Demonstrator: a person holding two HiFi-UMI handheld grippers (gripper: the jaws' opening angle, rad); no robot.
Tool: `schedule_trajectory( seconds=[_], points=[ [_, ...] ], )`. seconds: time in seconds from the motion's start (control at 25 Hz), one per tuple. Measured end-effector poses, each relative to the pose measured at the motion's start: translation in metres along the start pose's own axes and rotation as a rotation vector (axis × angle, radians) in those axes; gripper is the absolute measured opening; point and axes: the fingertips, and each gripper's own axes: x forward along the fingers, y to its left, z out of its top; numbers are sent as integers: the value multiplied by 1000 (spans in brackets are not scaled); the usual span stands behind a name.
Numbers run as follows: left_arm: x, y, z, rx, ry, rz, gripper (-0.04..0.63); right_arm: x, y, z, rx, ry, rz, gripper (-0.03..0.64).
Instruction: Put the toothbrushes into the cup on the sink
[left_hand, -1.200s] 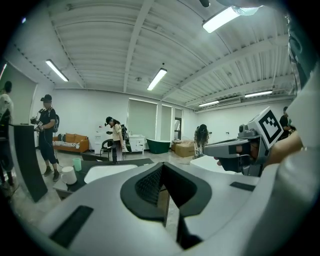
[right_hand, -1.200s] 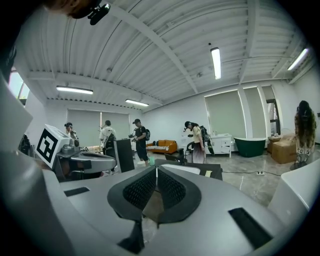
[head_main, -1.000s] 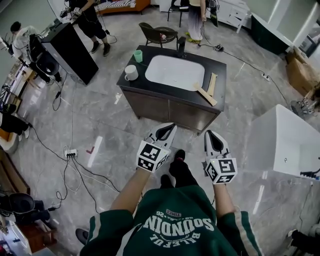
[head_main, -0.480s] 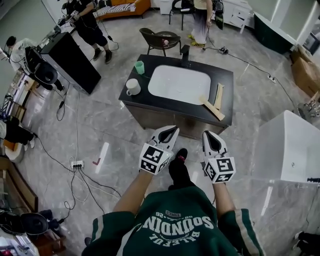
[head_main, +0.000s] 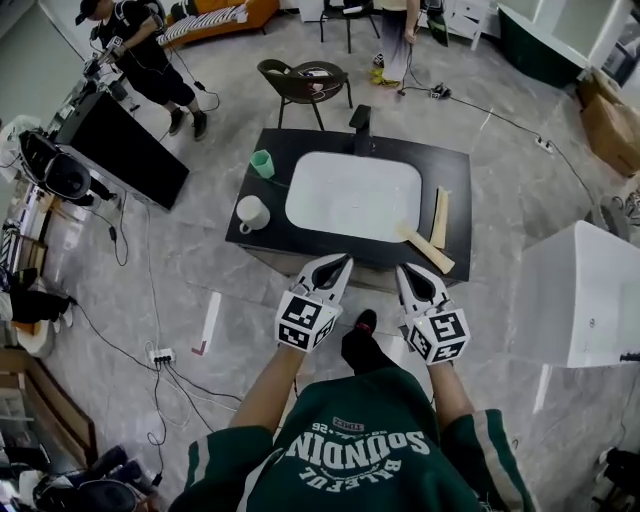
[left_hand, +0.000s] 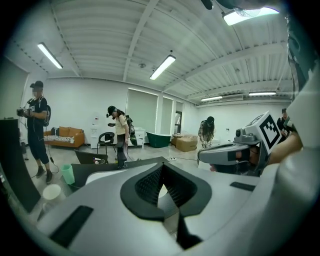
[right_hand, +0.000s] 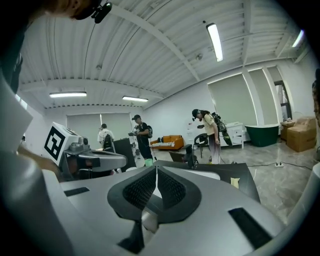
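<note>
Holding my left gripper (head_main: 345, 259) and right gripper (head_main: 400, 268) pinched shut and empty, I see flat, pale wooden toothbrushes (head_main: 429, 247) beside the glossy rectangular sink (head_main: 352, 196), their bristles indistinct.

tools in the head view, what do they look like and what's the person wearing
Left tool and right tool are white, tapered shells with black ribbed pads in a dark teardrop opening. Each carries a cube of black-and-white square markers. The person wears a dark green sweatshirt with white lettering and pale sleeve stripes.
</note>
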Motion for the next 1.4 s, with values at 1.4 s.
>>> schedule_trajectory(
  seconds=[1.4],
  points=[
    [168,121,-8,-73,101,-205,11,164,-118,8,10,129,-67,56]
  ],
)
